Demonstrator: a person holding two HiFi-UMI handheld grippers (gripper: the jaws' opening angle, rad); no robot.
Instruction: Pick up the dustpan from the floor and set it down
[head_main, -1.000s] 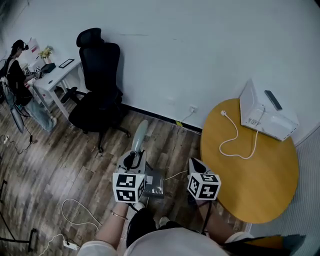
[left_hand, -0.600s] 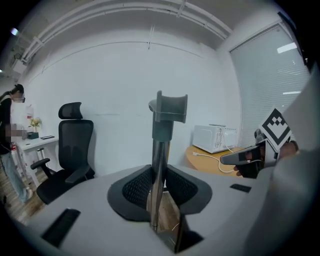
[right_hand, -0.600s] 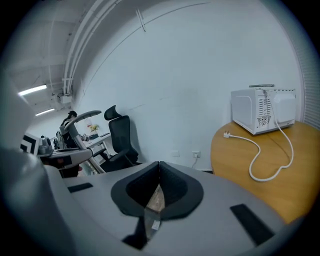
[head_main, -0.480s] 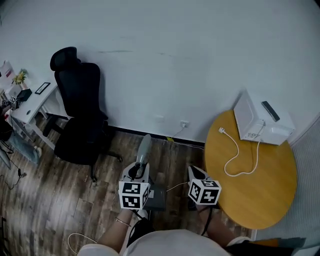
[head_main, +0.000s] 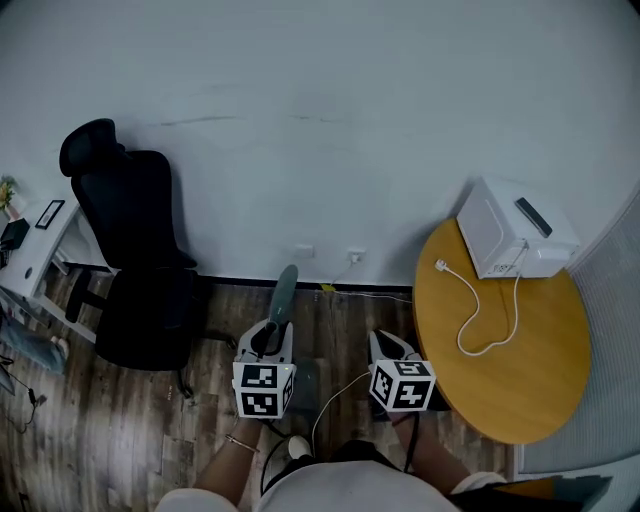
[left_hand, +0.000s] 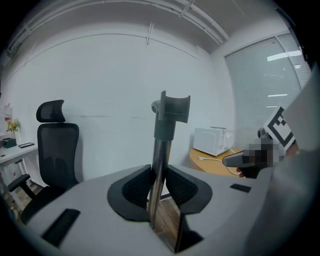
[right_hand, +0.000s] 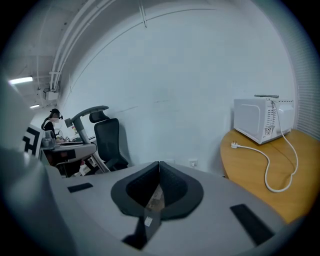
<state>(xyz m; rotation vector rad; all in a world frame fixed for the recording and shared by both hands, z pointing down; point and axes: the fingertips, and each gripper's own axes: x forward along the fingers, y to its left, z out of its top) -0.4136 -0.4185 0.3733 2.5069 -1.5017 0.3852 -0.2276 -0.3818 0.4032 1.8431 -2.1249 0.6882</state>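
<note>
The dustpan's metal handle (left_hand: 160, 155) with its grey top stands upright between the pads of my left gripper (left_hand: 159, 175), which is shut on it. In the head view the handle (head_main: 283, 288) sticks out past the left gripper (head_main: 270, 335) toward the wall. The grey pan (head_main: 306, 384) hangs below, beside that gripper's marker cube, above the wooden floor. My right gripper (right_hand: 158, 172) has its jaws shut with nothing between them. It is at the lower middle of the head view (head_main: 384, 346), right of the dustpan and apart from it.
A black office chair (head_main: 130, 260) stands to the left by the white wall. A round wooden table (head_main: 520, 380) on the right bears a white microwave (head_main: 512, 238) and its loose cord (head_main: 468, 318). A white cable (head_main: 335, 398) lies on the floor; a white desk (head_main: 28, 238) is far left.
Both grippers and the held dustpan have moved across the room toward the wall. The chair has slid left in the head view, and the seated person at the desk has left it.
</note>
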